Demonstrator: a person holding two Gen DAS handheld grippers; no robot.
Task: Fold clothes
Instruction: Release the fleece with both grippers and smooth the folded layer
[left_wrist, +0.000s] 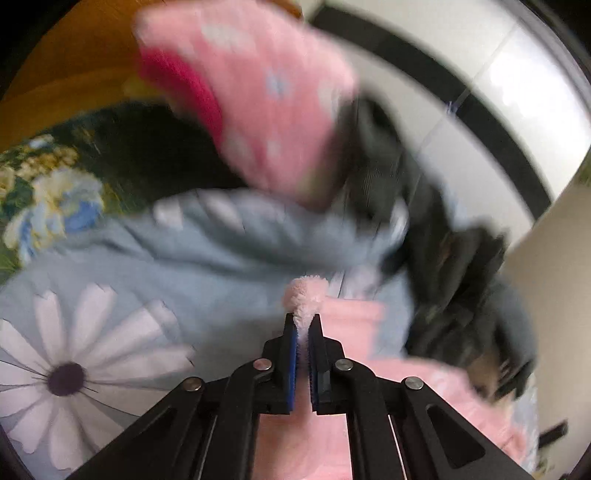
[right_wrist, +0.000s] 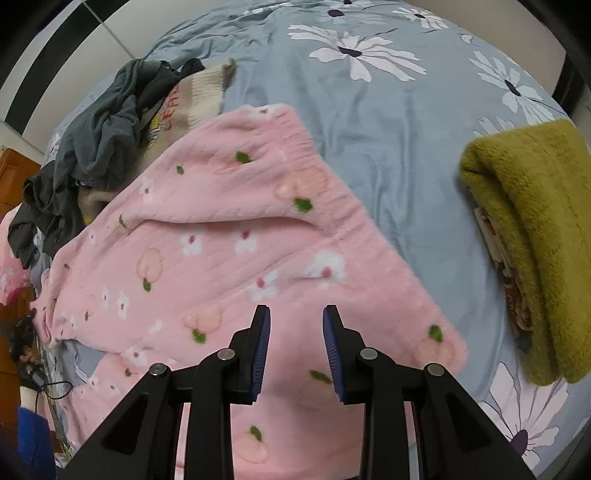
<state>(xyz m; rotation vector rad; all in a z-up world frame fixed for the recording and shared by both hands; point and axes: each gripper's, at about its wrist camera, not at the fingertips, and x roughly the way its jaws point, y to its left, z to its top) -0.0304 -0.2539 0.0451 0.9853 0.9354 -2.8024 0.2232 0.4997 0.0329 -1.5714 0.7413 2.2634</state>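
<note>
Pink fleece garment lies spread on the grey flowered bedsheet directly ahead of and beneath your right gripper, its long axis running from beyond the tips on the right back toward you on the left; your left gripper is clamped tight on a fluffy pink edge of what looks to be that same garment, a tuft standing up past the tips; your right gripper's jaws stand apart with nothing between them, hovering over the near right part of the cloth, so I judge the right hand the free one to take the corner just right of its tips; in the left view, blurred, another pink spotted cloth hangs well ahead of the jaws, and I cannot tell what holds it; ahead-left of your right tool a heap of dark clothes and a cream knit touches the garment's far left edge and could snag a fold; a folded olive blanket sits well off to the right, clear of the cloth.
</note>
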